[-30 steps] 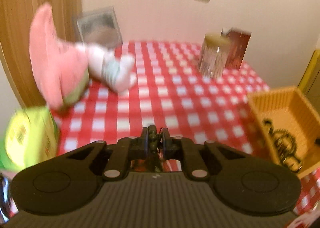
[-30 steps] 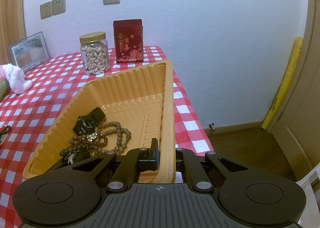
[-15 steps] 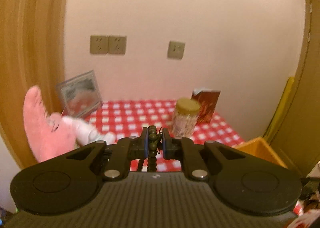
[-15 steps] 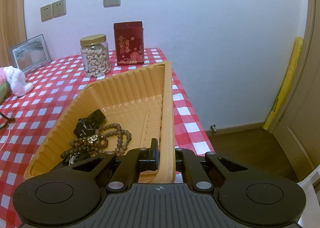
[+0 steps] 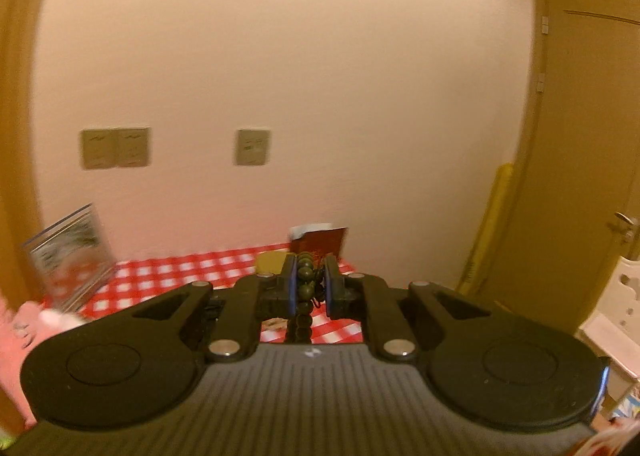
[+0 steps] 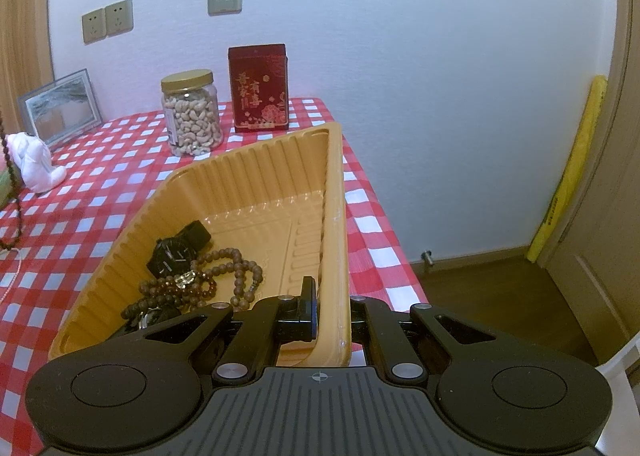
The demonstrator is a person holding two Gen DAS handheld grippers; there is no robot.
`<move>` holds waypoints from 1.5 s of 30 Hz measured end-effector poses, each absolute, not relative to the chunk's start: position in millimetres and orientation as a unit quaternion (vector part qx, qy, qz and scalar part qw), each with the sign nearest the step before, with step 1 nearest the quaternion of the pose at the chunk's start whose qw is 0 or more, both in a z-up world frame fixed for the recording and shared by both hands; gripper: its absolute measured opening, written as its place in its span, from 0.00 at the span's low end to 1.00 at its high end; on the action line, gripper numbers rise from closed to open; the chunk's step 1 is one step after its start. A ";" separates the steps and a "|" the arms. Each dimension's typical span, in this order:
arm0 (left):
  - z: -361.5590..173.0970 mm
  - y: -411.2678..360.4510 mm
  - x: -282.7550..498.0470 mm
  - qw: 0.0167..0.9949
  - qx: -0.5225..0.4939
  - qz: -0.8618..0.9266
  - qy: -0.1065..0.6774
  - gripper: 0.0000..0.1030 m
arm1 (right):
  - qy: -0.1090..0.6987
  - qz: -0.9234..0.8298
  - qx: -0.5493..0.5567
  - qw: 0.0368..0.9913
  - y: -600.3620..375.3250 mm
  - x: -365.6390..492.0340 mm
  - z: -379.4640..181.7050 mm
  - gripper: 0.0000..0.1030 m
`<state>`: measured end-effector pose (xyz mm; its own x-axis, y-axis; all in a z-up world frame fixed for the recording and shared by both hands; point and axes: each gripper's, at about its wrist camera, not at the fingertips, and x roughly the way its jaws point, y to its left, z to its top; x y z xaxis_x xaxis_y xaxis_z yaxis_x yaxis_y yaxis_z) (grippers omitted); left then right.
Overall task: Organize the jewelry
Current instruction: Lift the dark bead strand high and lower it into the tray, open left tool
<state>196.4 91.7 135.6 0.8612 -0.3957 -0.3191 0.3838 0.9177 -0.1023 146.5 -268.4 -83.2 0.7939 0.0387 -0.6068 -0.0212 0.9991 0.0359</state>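
Green beads (image 5: 306, 280) pinched, tray (image 6: 256, 175) wall clamped

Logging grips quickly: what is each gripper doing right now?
Left gripper: shut on a dark bead string.
Right gripper: shut on the orange tray's wall.

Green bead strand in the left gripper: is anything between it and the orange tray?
Nothing visible does. The green bead strand hangs from the left gripper at the far left of the right wrist view; only bare checked tablecloth lies between it and the orange tray, which the right gripper clamps by its wall.
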 end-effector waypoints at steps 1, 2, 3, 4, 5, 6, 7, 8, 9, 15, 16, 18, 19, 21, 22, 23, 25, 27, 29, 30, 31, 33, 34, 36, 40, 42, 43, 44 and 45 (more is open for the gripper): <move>136.9 85.8 198.4 0.962 -0.017 -0.213 0.168 0.11 | 0.320 0.016 0.013 0.947 -268.3 146.7 -83.0 0.04; 139.0 78.9 200.5 0.960 -0.017 -0.224 0.166 0.11 | 0.320 0.016 0.013 0.947 -268.3 146.6 -82.6 0.04; 140.7 72.8 201.4 0.959 -0.018 -0.234 0.162 0.11 | 0.320 0.016 0.012 0.947 -268.3 146.8 -82.0 0.04; 142.9 66.8 203.0 0.956 -0.020 -0.245 0.158 0.11 | 0.320 0.016 0.012 0.947 -268.2 146.6 -81.9 0.04; 145.0 60.7 204.3 0.954 -0.022 -0.255 0.155 0.11 | 0.320 0.016 0.011 0.947 -268.6 147.4 -81.1 0.04; 147.4 53.6 205.0 0.951 -0.024 -0.268 0.151 0.11 | 0.320 0.016 0.011 0.947 -268.8 147.6 -80.4 0.04; 149.7 46.3 205.9 0.949 -0.022 -0.279 0.146 0.11 | 0.319 0.017 0.010 0.948 -268.8 147.7 -79.7 0.04; 151.9 39.4 206.6 0.947 -0.022 -0.288 0.142 0.11 | 0.318 0.017 0.008 0.948 -268.4 147.9 -79.0 0.04; 154.0 31.8 207.3 0.943 -0.023 -0.301 0.139 0.11 | 0.318 0.018 0.006 0.948 -268.2 148.3 -78.2 0.04; 151.1 -8.7 218.2 0.926 -0.030 -0.349 0.141 0.11 | 0.311 0.021 -0.004 0.950 -265.6 150.4 -72.9 0.04; 147.8 -14.7 221.6 0.923 -0.032 -0.354 0.147 0.11 | 0.309 0.022 -0.005 0.951 -265.0 150.8 -71.9 0.04; 138.6 -26.1 228.5 0.916 -0.037 -0.365 0.163 0.11 | 0.308 0.022 -0.006 0.951 -264.5 153.9 -70.1 0.04; 132.1 -32.3 233.0 0.913 -0.040 -0.368 0.174 0.11 | 0.308 0.023 -0.007 0.951 -264.4 154.7 -69.5 0.04; 116.1 -44.4 242.3 0.905 -0.043 -0.375 0.198 0.11 | 0.306 0.024 -0.009 0.952 -263.8 155.2 -68.7 0.04; 106.4 -48.4 245.2 0.902 -0.045 -0.375 0.210 0.11 | 0.306 0.025 -0.011 0.952 -263.8 155.7 -68.5 0.05; 96.7 -54.0 249.8 0.899 -0.044 -0.374 0.222 0.11 | 0.306 0.025 -0.010 0.952 -264.2 156.2 -68.8 0.05; 77.6 -62.6 257.3 0.893 -0.042 -0.373 0.249 0.11 | 0.306 0.025 -0.009 0.952 -265.3 156.7 -69.4 0.04; 56.3 -67.0 260.3 0.885 -0.041 -0.372 0.275 0.11 | 0.307 0.025 -0.008 0.951 -265.3 156.1 -70.0 0.04; 33.8 -71.2 261.4 0.881 -0.035 -0.367 0.296 0.11 | 0.307 0.024 -0.008 0.951 -264.9 155.5 -70.7 0.04; 25.1 -71.9 263.3 0.878 -0.034 -0.366 0.305 0.06 | 0.308 0.024 -0.007 0.951 -265.0 156.2 -71.1 0.04; 17.5 -73.0 264.4 0.876 -0.035 -0.363 0.315 0.06 | 0.308 0.023 -0.006 0.951 -264.9 156.4 -71.0 0.04; 2.3 -75.2 266.8 0.872 -0.035 -0.359 0.332 0.06 | 0.309 0.023 -0.005 0.951 -265.5 156.7 -71.5 0.04; -4.0 -75.6 266.8 0.871 -0.033 -0.355 0.338 0.06 | 0.310 0.023 -0.004 0.951 -265.3 156.7 -71.5 0.04; -18.4 -79.8 265.7 0.870 -0.026 -0.351 0.346 0.06 | 0.311 0.023 -0.002 0.950 -265.8 156.5 -72.1 0.04; -40.6 -83.5 269.1 0.865 -0.020 -0.339 0.369 0.06 | 0.313 0.023 -0.001 0.950 -265.6 157.1 -73.2 0.04; -50.1 -83.9 269.7 0.865 -0.015 -0.331 0.377 0.06 | 0.313 0.023 0.000 0.949 -265.7 157.6 -73.4 0.04; -54.7 -84.1 271.5 0.863 -0.015 -0.328 0.384 0.06 | 0.313 0.023 0.000 0.949 -265.9 158.0 -73.5 0.04; -57.8 -84.9 273.6 0.862 -0.014 -0.324 0.389 0.06 | 0.313 0.022 0.001 0.949 -266.2 158.2 -73.6 0.04; -61.4 -85.4 274.9 0.861 -0.014 -0.322 0.394 0.06 | 0.313 0.022 0.001 0.949 -266.6 158.3 -73.5 0.04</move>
<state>274.9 -85.4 -61.4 0.4818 -0.5658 -0.6691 0.5441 0.7917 -0.2777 158.3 -266.6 -73.5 0.8025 0.0435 -0.5950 -0.0418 0.9990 0.0168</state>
